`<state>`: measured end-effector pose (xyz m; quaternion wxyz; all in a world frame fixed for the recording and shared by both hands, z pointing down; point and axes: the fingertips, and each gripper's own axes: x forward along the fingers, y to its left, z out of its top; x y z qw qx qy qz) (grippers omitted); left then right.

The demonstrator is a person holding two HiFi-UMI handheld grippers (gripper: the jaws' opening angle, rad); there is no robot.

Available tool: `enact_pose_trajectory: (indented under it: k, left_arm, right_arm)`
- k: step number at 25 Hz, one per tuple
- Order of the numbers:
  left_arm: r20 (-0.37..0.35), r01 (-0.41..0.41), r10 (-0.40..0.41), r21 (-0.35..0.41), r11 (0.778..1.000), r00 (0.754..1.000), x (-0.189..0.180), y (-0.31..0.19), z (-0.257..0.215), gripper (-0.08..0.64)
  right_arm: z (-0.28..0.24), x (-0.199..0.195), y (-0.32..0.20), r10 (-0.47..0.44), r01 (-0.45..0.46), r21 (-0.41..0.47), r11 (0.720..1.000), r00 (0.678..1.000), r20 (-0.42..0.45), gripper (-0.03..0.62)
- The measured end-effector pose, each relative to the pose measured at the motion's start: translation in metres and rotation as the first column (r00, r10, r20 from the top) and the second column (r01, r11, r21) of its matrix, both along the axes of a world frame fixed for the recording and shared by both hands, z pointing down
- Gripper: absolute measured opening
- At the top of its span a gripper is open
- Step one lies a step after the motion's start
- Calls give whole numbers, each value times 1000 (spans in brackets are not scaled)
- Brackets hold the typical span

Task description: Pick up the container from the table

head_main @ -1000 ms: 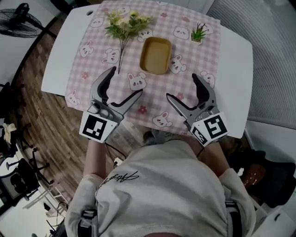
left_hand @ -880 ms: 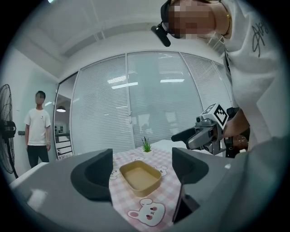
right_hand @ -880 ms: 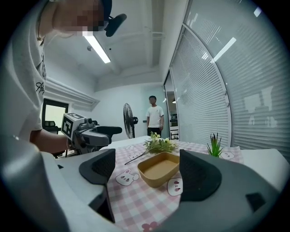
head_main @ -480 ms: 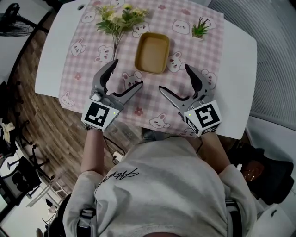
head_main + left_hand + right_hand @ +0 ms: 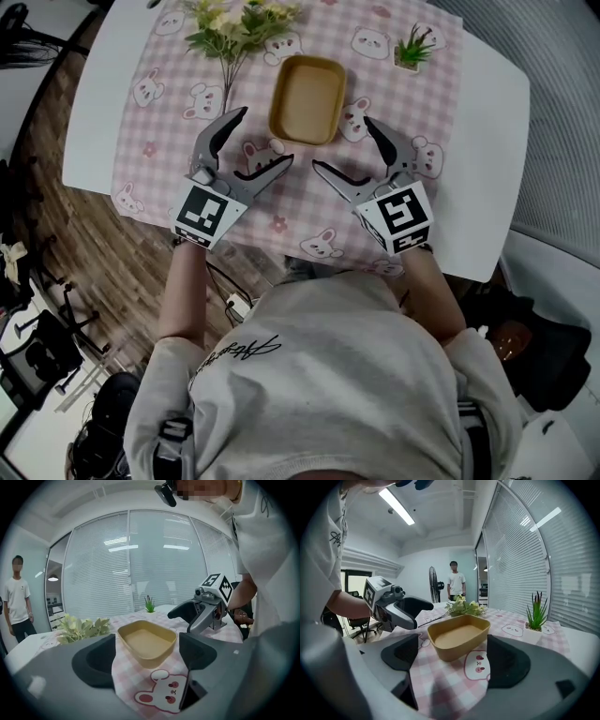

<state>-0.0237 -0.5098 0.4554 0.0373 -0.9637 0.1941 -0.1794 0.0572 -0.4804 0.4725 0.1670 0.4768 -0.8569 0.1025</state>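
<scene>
An empty tan rectangular container [image 5: 307,98] sits on the pink checked cloth [image 5: 187,141] with bear prints. My left gripper [image 5: 255,143] is open just below and left of it, jaws wide apart and holding nothing. My right gripper [image 5: 344,146] is open just below and right of it, also holding nothing. Neither touches the container. In the left gripper view the container [image 5: 146,643] lies straight ahead between the jaws, with the right gripper [image 5: 205,612] behind it. In the right gripper view the container [image 5: 458,638] is close ahead and the left gripper [image 5: 396,607] hovers at its left.
A bunch of pale flowers [image 5: 236,26] lies at the cloth's far left. A small potted plant [image 5: 412,51] stands at the far right. The white table [image 5: 492,141] shows on both sides. A person [image 5: 455,583] and a fan [image 5: 434,588] stand in the background.
Both grippers have moved forward over the cloth toward the container and now flank its near end. Their jaws have stayed open.
</scene>
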Motion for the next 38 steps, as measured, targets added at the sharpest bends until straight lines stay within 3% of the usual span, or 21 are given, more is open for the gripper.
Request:
enact_pose_trajectory:
  k: [11, 20, 38]
  left_arm:
    - [114, -32, 35, -26, 999, 993, 10, -12, 34, 410]
    - [225, -55, 65, -51, 997, 972, 15, -16, 57, 407]
    - [262, -85, 96, -53, 995, 960, 30, -15, 62, 327]
  right_arm:
    - [33, -5, -15, -45, 39, -79, 996, 996, -79, 445]
    - [49, -6, -22, -62, 40, -161, 986, 989, -134, 440]
    - [54, -12, -35, -74, 42, -164, 986, 979, -192, 376]
